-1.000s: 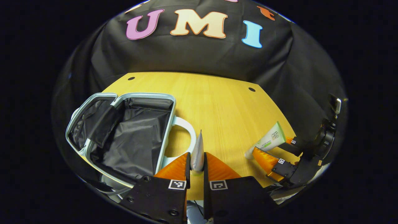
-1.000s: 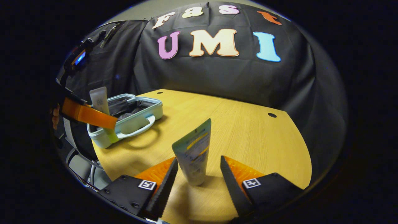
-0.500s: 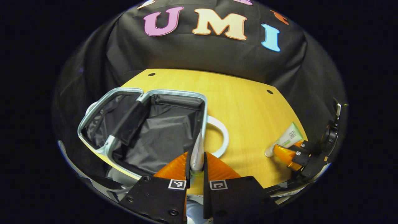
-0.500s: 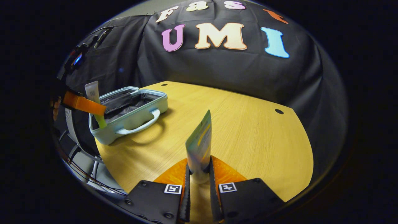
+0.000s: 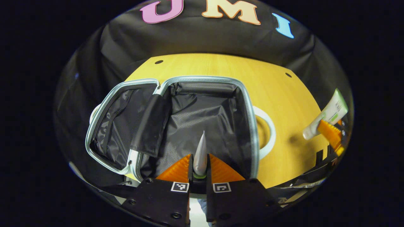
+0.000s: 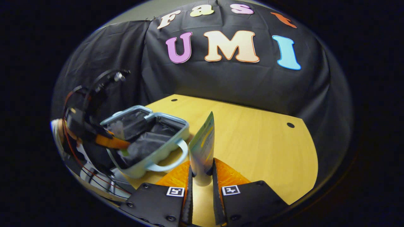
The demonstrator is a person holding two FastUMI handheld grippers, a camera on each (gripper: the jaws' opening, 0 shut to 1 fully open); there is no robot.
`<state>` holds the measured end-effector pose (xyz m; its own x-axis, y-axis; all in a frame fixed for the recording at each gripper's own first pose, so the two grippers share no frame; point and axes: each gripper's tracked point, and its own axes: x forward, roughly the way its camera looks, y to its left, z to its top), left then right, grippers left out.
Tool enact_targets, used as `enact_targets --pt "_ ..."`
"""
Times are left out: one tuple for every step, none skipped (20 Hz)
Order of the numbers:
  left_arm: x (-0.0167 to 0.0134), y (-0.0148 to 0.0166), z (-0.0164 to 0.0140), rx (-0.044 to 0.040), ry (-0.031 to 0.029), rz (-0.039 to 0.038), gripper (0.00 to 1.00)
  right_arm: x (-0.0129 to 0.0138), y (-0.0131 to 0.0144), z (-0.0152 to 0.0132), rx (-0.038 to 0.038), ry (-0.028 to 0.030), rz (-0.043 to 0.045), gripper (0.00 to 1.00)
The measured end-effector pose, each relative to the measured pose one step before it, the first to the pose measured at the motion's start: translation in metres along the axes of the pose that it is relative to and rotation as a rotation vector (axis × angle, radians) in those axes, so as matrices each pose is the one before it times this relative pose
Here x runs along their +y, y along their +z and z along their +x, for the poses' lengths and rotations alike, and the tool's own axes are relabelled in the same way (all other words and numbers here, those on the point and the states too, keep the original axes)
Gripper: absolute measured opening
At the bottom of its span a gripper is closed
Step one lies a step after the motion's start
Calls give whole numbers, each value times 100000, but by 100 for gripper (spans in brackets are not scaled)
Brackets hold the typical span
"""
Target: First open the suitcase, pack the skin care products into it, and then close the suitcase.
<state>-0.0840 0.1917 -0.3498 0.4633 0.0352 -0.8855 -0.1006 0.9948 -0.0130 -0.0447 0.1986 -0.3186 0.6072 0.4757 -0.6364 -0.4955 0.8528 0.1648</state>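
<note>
The left tool (image 5: pixel 199 167) is closed on a slim pale grey squeeze tube with a green cap (image 5: pixel 200 154), both fingers pressing its lower end, and hangs over the larger compartment of the open pale blue hard-shell suitcase (image 5: pixel 246 104). The step in hand appears to be setting this tube into the case. To do it well, the person should lower the tube close to the black fabric lining (image 5: pixel 202 116) before parting the fingers, so it lies flat and does not bounce toward the rim. It should land clear of the black fabric flap (image 5: pixel 151 126) that lies over the hinge between the two halves, since a tube caught there could hinder closing later.

The right tool (image 6: pixel 202 176) is clamped on a white squeeze tube with green and yellow print (image 6: pixel 203 145), held upright with its crimped end up, above the yellow wooden worktop (image 6: pixel 258 142) and beside the suitcase's white loop handle (image 6: pixel 170 157). It should wait until the left tool leaves the opening.

The suitcase lies flat on the worktop with both halves open, and its grey-edged rims frame dark, crinkled lining.
</note>
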Motion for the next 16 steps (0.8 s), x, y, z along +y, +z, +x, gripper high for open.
enact_targets --pt "439 -329 554 2577 -1087 -47 13 1536 643 348 -196 2288 299 29" --pt "478 -129 512 875 -858 -76 13 1463 155 525 952 2404 722 29" --pt "312 -26 534 826 -904 284 13 1477 10 629 1424 2688 2295 26" --pt "319 -103 448 518 -726 411 13 1537 -350 751 2361 3376 3574 29" --pt "313 -67 439 213 -741 519 13 1365 -299 747 2154 2767 3705 29" --pt "137 -47 296 227 -1007 509 13 1079 -352 689 2180 1427 2285 29" --pt "240 175 200 -122 -939 500 13 770 -488 659 2464 95 281 29" --pt "24 355 348 -1386 -2359 936 13 546 -530 711 2181 -705 -1172 29" --pt "30 208 152 385 -1899 1168 13 332 -416 748 2078 -1681 -1879 29" --pt "230 159 144 -525 -1223 1104 13 264 -309 558 1530 -1681 -1216 29" --pt "196 169 241 -412 -1468 1026 13 252 393 280 -680 -1449 161 29" --pt "-89 -103 201 735 -1777 276 14 235 371 410 -655 -1040 679 29" --pt "-49 31 38 -106 -2062 -594 15 264 323 185 -104 -765 1975 29" --pt "-198 154 143 190 -2852 -666 18 602 273 188 -571 -222 1564 29" --pt "-258 333 -176 -1001 -2735 -178 18 513 6 329 -129 -218 629 29" --pt "89 285 64 -1029 -1817 855 16 578 -388 438 859 -73 324 29"
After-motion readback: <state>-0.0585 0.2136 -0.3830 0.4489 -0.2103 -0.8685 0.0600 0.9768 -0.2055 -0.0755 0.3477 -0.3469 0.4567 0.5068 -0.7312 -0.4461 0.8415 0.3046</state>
